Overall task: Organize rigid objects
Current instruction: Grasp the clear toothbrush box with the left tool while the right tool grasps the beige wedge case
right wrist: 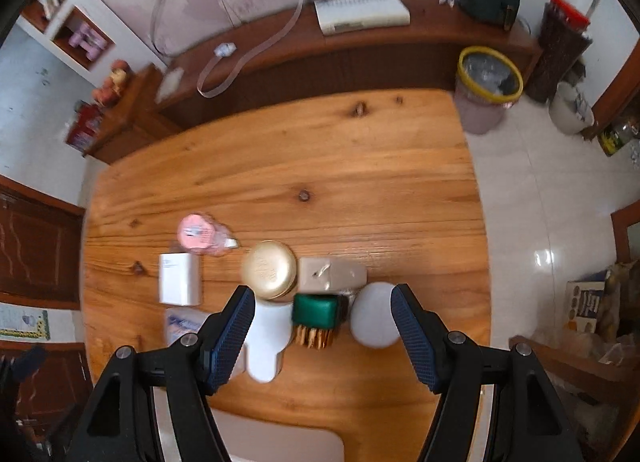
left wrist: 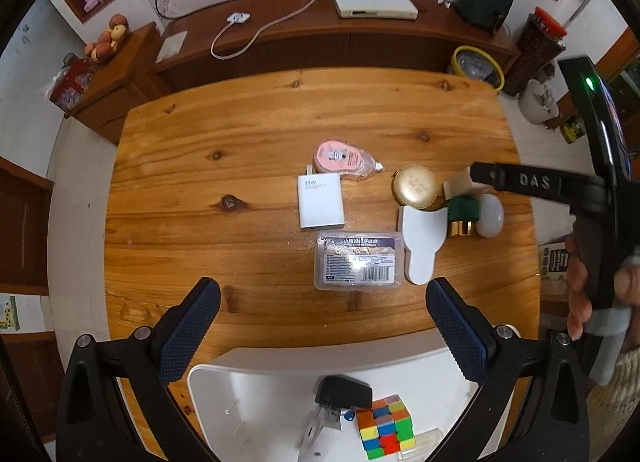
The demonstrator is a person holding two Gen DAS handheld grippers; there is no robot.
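Right claw [right wrist: 322, 336] jaws apart and empty, green-capped bottle [right wrist: 316, 316] between its fingertips, on the table [right wrist: 320, 181]

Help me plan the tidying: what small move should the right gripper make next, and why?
Probably lower the right gripper onto the green-topped bottle and close. Its jaws stand open and empty, the bottle lies between them on the table, and the white bin already holds a cube.
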